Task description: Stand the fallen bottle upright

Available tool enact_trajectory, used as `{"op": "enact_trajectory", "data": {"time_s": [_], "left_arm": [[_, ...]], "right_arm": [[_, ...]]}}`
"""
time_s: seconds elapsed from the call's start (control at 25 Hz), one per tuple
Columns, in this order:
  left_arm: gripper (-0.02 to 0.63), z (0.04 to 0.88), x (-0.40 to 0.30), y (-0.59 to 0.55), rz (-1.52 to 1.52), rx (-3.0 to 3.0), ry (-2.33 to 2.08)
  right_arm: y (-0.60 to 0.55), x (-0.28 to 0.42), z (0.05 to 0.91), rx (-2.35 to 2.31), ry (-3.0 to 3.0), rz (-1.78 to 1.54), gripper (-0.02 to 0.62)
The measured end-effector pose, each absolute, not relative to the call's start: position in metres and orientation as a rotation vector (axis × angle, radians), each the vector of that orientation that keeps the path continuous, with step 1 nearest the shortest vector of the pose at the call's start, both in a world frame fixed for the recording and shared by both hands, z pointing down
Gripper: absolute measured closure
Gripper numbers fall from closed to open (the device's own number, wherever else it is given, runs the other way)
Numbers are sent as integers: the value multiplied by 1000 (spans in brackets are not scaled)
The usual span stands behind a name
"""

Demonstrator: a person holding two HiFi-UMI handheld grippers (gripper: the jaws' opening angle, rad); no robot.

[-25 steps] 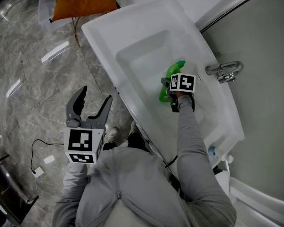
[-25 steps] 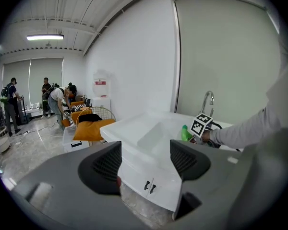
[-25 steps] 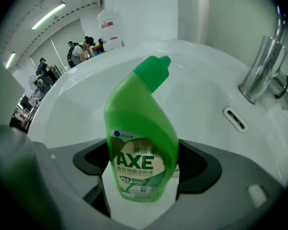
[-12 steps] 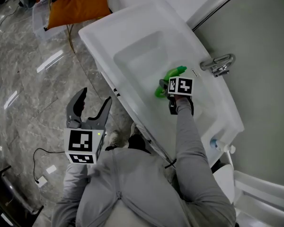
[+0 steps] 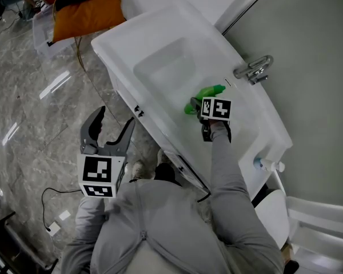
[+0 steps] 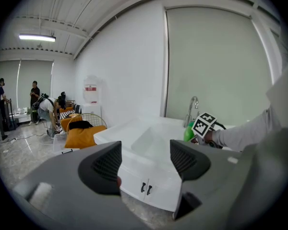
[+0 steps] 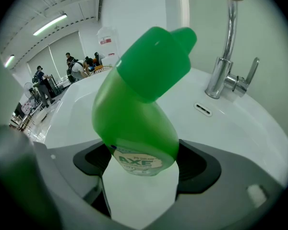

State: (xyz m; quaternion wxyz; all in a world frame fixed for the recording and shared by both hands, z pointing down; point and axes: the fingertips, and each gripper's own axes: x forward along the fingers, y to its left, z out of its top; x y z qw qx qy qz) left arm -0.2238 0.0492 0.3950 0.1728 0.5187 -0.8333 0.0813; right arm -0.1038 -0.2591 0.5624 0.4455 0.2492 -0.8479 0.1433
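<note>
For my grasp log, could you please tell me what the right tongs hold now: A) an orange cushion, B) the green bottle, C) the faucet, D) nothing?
B: the right gripper view shows the right tongs shut on the green bottle, with the faucet standing apart behind it.

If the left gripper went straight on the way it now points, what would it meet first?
Probably the front of the white sink cabinet, near its door handles, which shows between the open jaws of the left gripper; depth is unclear.
</note>
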Motion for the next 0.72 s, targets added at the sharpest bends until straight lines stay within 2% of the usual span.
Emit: {"op": "enact_trajectory", "data": {"time_s": [0.44, 0.72], "left_arm": [[252, 388, -195, 44, 242, 1655, -2295], [252, 392, -152, 10, 278, 1862, -2121]], "right_arm": [[-238, -53, 506, 724, -2202, 362, 172], [-232, 20, 457, 887, -2247, 371, 172]]}}
